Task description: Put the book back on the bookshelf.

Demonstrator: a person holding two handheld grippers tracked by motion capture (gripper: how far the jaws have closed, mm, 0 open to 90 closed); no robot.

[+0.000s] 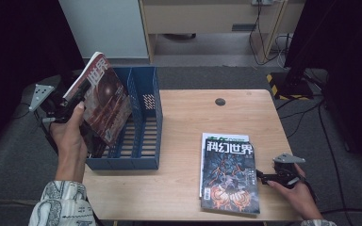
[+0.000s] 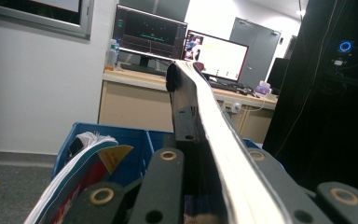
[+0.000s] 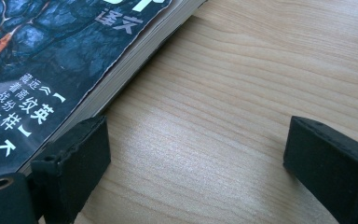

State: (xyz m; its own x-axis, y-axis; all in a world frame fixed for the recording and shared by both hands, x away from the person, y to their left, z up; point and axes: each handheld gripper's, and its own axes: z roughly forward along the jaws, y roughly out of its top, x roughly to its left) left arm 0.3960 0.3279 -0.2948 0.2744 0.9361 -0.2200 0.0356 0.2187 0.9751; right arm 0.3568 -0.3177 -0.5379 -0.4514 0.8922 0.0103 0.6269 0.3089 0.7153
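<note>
High view: left gripper [image 1: 75, 101] jaws pinch a magazine [image 1: 104, 101] tilted over the blue rack [image 1: 143, 122].

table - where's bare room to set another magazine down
Bare wood runs between the blue rack and the magazine stack, and along the far edge by the round hole. The near right corner is crowded by the stack and the right gripper.

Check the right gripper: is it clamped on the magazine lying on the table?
No, the right gripper is open beside that magazine, with only bare table between its jaws.
</note>
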